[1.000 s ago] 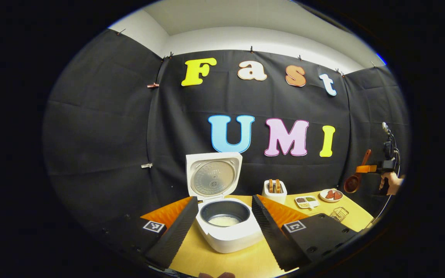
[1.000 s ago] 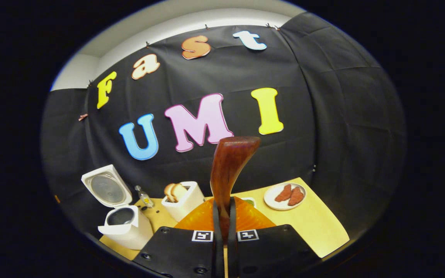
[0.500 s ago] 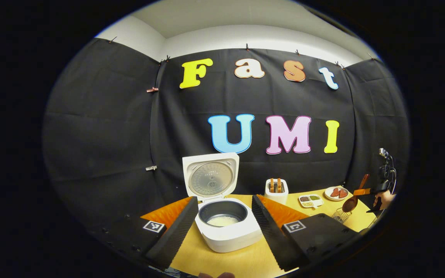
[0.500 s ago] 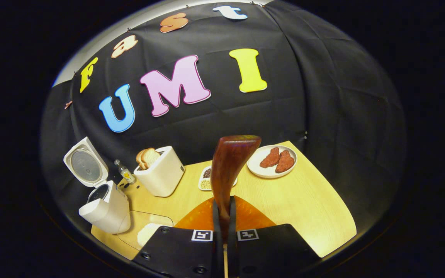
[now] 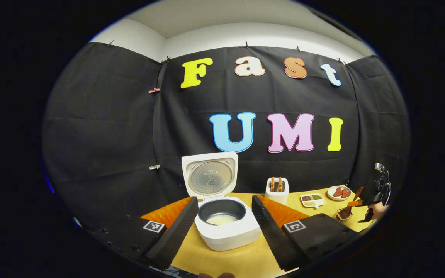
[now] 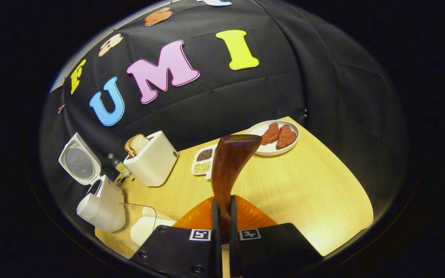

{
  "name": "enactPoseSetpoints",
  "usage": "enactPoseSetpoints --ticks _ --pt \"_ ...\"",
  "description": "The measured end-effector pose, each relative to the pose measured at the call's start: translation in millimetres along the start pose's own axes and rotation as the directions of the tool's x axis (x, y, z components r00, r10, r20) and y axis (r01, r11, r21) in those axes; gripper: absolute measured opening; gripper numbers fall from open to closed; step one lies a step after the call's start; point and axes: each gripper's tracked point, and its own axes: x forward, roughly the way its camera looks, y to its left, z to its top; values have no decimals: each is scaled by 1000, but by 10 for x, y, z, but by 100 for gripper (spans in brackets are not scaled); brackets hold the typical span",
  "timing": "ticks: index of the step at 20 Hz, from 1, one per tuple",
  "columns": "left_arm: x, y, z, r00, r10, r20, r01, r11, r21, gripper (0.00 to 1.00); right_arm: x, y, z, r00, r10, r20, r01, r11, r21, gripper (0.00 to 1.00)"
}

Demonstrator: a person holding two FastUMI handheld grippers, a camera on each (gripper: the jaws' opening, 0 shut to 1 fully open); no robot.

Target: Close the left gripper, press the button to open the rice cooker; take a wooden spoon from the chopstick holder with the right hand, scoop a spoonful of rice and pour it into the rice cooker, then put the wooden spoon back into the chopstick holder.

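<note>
My left gripper (image 5: 224, 227) stands with fingers spread wide, holding nothing, either side of the rice cooker (image 5: 227, 227). Cooker lid (image 5: 209, 177) is upright and open; the inner pot (image 5: 222, 211) holds a shallow layer of white rice at the bottom.

My right gripper (image 6: 222, 231) is pressed together on the handle of the wooden spoon (image 6: 228, 170). In the left gripper view, that spoon's bowl sits low at the wire chopstick holder (image 5: 341, 215) at the far right of the table (image 5: 226, 262); whether it is inside, I cannot tell.

Other containers: toaster (image 6: 152, 158) with bread slices in its slots; divided dish (image 6: 203, 161) with dark and pale beans; plate (image 6: 272, 150) with two reddish pieces; clear container (image 6: 139, 227) of white rice beside the cooker.
</note>
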Motion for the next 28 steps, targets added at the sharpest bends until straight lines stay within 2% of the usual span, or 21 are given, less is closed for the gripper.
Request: enactPoseSetpoints --ticks 4,6,7,8,9,10,13,17,22,28 --pt "-1 26 25 1000 -5 4 5 1000 4 96 -3 -88 -18 1000 -21 -2 21 999 42 18" --pt "0 61 33 1000 -11 8 11 1000 -1 96 -39 -146 49 999 -41 9 40 997 72 17" --pt "-2 81 23 1000 -14 9 14 1000 -4 96 -65 -199 58 998 -56 11 55 995 82 13" --pt "-2 101 17 1000 -20 8 20 1000 -8 96 -102 -222 75 998 -65 14 63 994 89 29" --pt "3 119 6 1000 -26 10 26 1000 -10 96 -148 -247 89 997 -78 24 75 993 91 36" --pt "6 148 11 999 -31 12 31 999 -11 96 -193 -275 132 995 -91 38 87 992 90 31" --pt "23 216 25 999 -50 20 50 999 -14 96 -394 -334 185 990 -128 67 122 989 85 93" --pt "56 305 63 996 -81 38 81 997 -17 96 -720 -360 193 979 -178 103 170 982 86 98" --pt "184 386 204 988 -127 82 129 992 -13 96 -1277 -216 335 955 -210 211 210 978 23 98" --pt "520 465 589 969 -167 179 173 985 -14 96 -1887 133 664 921 -195 336 252 958 -136 98"
